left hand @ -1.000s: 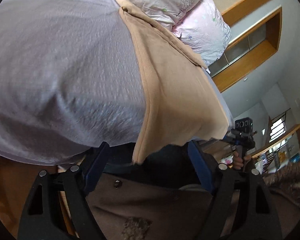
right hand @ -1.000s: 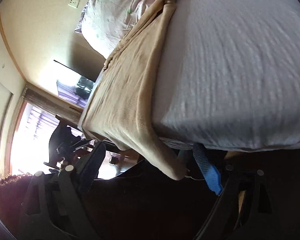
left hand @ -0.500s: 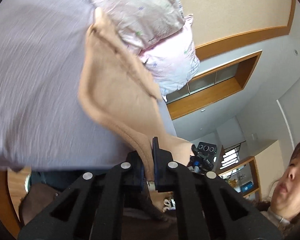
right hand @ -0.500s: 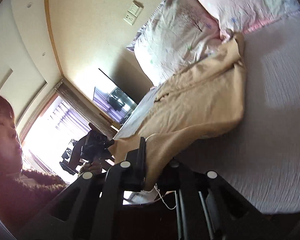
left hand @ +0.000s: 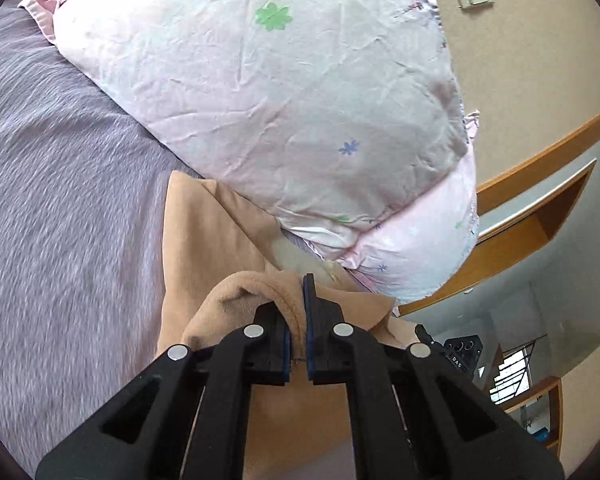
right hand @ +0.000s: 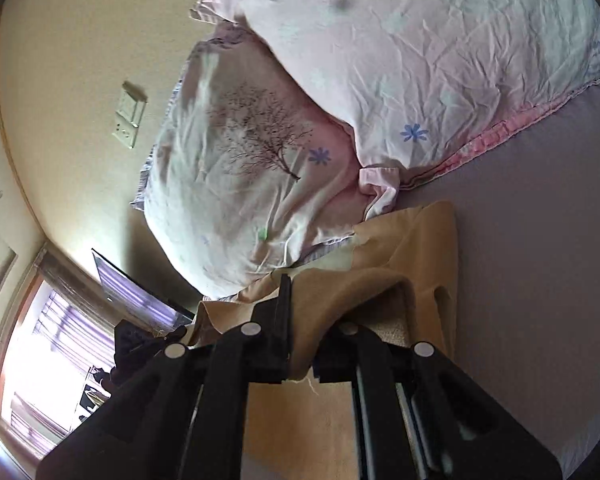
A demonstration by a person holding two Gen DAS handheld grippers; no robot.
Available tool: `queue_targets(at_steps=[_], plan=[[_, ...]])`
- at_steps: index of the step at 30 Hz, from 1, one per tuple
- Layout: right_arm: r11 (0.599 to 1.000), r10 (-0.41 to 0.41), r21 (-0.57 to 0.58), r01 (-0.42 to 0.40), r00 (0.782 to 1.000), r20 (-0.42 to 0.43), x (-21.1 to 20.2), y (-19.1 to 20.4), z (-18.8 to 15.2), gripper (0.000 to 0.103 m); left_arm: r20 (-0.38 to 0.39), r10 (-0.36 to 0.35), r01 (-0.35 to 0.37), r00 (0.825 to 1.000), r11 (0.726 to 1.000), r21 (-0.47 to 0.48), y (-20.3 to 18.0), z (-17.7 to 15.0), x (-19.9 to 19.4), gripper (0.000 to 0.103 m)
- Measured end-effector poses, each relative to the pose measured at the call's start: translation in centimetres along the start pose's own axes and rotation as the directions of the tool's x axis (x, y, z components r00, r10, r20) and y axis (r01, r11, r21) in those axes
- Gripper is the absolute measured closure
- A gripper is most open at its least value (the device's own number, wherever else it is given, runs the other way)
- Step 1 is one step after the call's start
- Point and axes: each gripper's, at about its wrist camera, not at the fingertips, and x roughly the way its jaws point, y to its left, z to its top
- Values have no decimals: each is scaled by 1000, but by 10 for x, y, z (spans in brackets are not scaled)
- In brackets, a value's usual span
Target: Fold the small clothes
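The left gripper (left hand: 296, 320) is closed on a bunched hem of the tan garment (left hand: 204, 248), and the right gripper (right hand: 302, 316) is clamped on the hem's other end. Between them the held edge runs crosswise, with the cloth doubled back over itself. The rest of the garment lies ahead on the bed (left hand: 60, 200), stretching lengthwise toward the pillows (left hand: 300, 100) at the head edge; its far end touches them. Both grippers point at the pillows, low over the sheet.
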Motion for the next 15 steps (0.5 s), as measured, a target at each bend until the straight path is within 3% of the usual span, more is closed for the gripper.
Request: queue_targets(at_steps=[3,6,8,10,11,13,14,15], plan=[[998,-50,40,50,999,15,21,-13,18,95,5,65,-65,998,998,-23,12,19,22,99],[979,-164,120,164,986,-13,47,-36,30,89,-22,109,-111,994,987,-117,36,33,41,99],[951,-243,185,246,969,-38,58,-51,30,54,-36,109,-114,993,978,-173,46,37,50,98],[939,-264,221,262,964,-23,56,-57,29,51,-9,89,-89,996,975,-204,49,38,44,93],[937,-278,214,275,960,-18,53,-55,29,48,5,67,-64,998,976,-206,48,39,37,86],[940,-308,161,301,951,18,39,-40,27,36,72,60,-46,996,983,-180,41,40,14,26],[946,-306,125,299,951,42,28,-30,23,30,107,71,-54,992,986,-156,35,39,1,16],[952,-297,98,290,953,59,19,-21,20,29,114,79,-65,990,991,-119,29,35,-11,13]])
